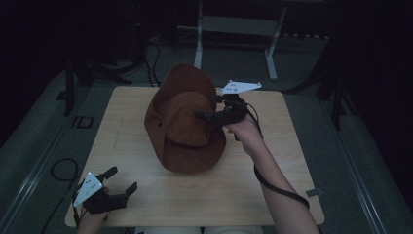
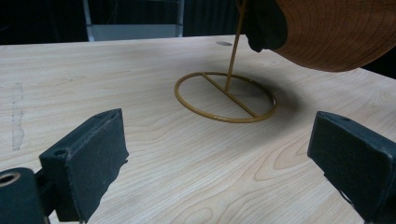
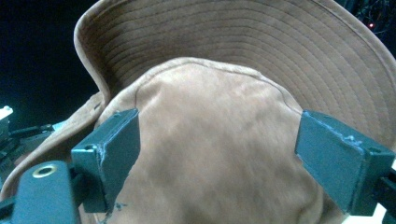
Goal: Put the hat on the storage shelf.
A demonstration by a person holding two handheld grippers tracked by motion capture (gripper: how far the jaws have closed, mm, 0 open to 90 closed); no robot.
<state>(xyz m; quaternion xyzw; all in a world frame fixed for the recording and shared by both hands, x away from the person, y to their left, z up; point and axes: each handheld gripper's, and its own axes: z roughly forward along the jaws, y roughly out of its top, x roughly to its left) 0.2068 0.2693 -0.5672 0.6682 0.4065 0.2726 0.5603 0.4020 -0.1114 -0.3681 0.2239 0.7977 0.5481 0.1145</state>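
While the brown hat [image 1: 187,124] sat tilted on a thin gold stand [image 2: 226,95] in the middle of the worktop [image 1: 146,195], the right tongs [image 1: 207,114] were up against the round top of the hat. Their jaws stood wide apart, one on each side of the top, and were not squeezing it, so the hat seemed to rest on the stand by itself. The stand had a ring at the bottom, which lay flat on the wood and most likely kept the hat from falling over. The left tongs [image 1: 124,183] waited near the front left corner, well away from the hat. They were spread wide too, with nothing between them, perhaps so they would not get in the way.
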